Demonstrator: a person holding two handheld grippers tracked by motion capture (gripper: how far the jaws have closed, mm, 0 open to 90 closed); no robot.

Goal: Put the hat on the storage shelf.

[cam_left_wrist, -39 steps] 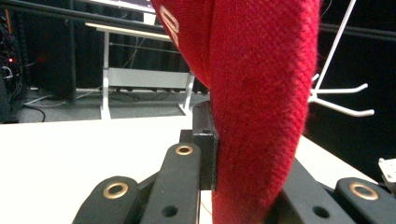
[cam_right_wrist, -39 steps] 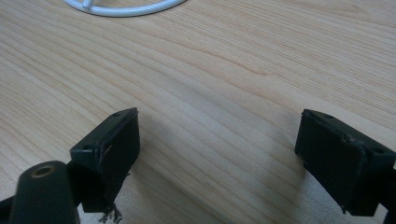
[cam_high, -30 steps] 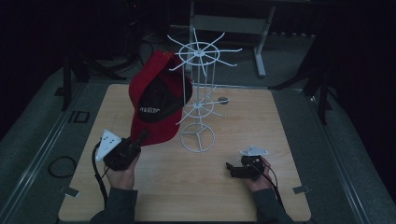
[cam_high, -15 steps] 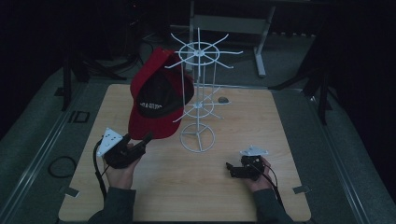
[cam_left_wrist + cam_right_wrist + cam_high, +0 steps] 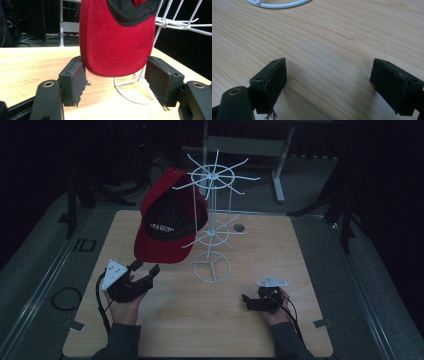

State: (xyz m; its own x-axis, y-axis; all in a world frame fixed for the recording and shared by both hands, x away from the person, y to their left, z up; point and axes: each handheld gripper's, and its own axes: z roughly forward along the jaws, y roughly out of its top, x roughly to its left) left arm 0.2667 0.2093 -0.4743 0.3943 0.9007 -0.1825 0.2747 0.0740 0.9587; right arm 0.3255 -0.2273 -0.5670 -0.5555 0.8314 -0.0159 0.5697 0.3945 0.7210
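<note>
Red and black cloth baseball cap (image 5: 170,217) hung on one arm of a white wire rack (image 5: 214,220), brim (image 5: 116,47) drooping low toward the pale wooden counter (image 5: 300,255). Rack of thin spokes on a central pole, with a ring base (image 5: 212,268) flat on the counter near its middle. White lettering across the black front of the cap, too small to read.

Left tool (image 5: 146,270) raised off the counter in the person's left hand (image 5: 125,295), angled up toward the cap, with a grey three-cornered plate (image 5: 111,273) on top and a black cable (image 5: 102,307) trailing toward the sleeve. Seen in the left gripper view: jaws spread wide, worn black pads (image 5: 78,80) on either side of the red brim, not touching it, nothing grasped. Ring base of the rack visible just behind and below the brim (image 5: 132,92).

Right tool (image 5: 246,300) low over the counter at the near right, held in the right hand (image 5: 274,307), well apart from the rack. Seen in the right gripper view: jaws released and far apart, bare wood grain between them (image 5: 327,75), frayed pad edge on one jaw, and a curve of the white ring base (image 5: 279,4) at the top edge.

Dark floor and grey metal frame legs (image 5: 280,165) beyond the far edge of the counter.
</note>
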